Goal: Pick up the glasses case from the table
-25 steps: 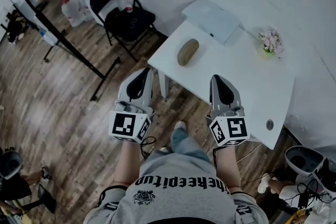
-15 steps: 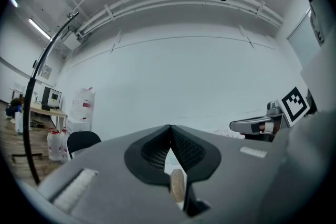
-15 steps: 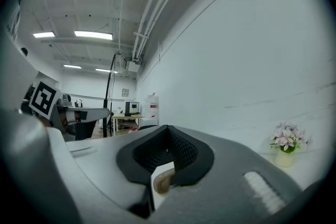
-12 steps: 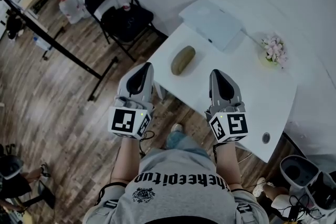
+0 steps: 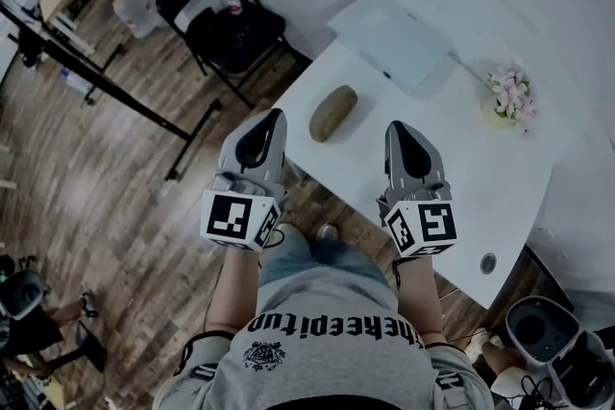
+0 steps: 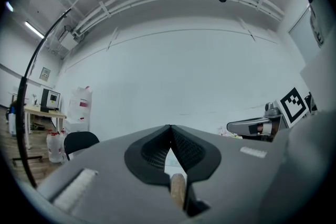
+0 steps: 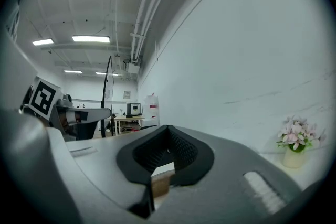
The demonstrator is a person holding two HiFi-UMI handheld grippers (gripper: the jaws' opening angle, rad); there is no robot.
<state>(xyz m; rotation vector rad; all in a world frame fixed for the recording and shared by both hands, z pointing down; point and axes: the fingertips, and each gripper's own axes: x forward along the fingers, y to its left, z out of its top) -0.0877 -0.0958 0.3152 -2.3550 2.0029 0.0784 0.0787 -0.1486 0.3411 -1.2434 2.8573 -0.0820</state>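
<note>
The glasses case [image 5: 333,112], an olive-brown oval, lies near the left corner of the white table [image 5: 452,178]. My left gripper [image 5: 277,114] hangs over the floor just left of the table's edge, its tip a short way left of the case, jaws shut and empty. In the left gripper view the shut left gripper [image 6: 170,127] shows the case [image 6: 177,189] through the gap below its tips. My right gripper [image 5: 395,126] is over the table's near edge, to the right of the case, jaws together with nothing in them. Its tips [image 7: 168,127] meet in the right gripper view.
A closed white laptop [image 5: 392,29] lies at the table's far corner. A small vase of pink flowers [image 5: 510,93] stands at the right, also seen in the right gripper view [image 7: 295,141]. A black folding chair [image 5: 226,14] and a black stand [image 5: 115,82] are on the wooden floor to the left.
Both grippers have come forward toward the table together, still shut. The case and the table's edge now lie closer to the gripper tips.
</note>
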